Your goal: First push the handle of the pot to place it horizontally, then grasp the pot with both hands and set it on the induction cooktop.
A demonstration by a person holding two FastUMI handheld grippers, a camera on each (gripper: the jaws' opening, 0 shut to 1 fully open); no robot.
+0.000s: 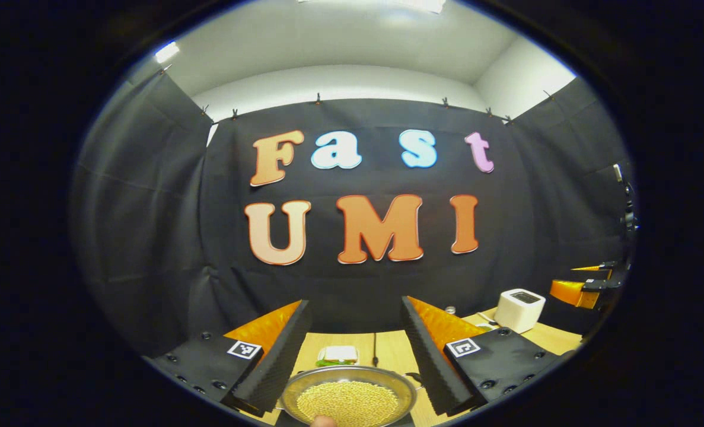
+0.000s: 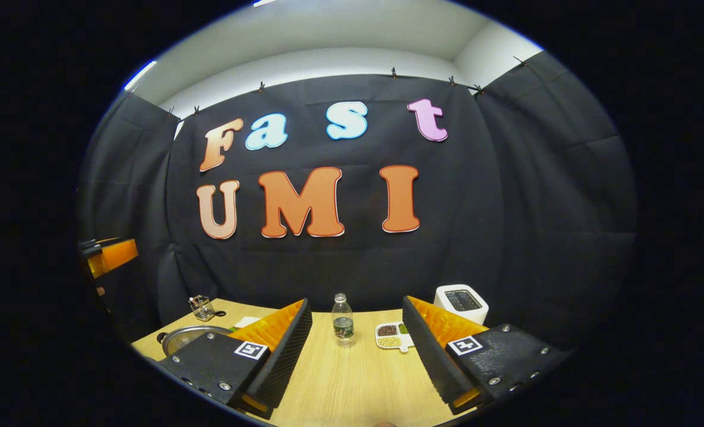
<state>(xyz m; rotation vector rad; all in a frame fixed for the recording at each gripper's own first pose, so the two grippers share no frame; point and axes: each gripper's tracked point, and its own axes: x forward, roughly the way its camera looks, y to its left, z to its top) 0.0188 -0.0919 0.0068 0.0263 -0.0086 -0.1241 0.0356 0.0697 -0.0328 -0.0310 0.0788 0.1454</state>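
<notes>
Pot [image 1: 348,400] lies between left claw [image 1: 352,350] fingers (spread wide).

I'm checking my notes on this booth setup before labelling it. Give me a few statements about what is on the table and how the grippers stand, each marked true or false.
1. The pot holds small yellowish grains. True.
2. The left gripper is shut on the pot's rim. False: its fingers stand wide apart, with the pot between and below them.
3. A clear water bottle stands upright on the table. True.
4. The right gripper holds the bottle. False: it is open and the bottle stands farther off.
5. A white toaster sits near the far right of the table. True.
</notes>
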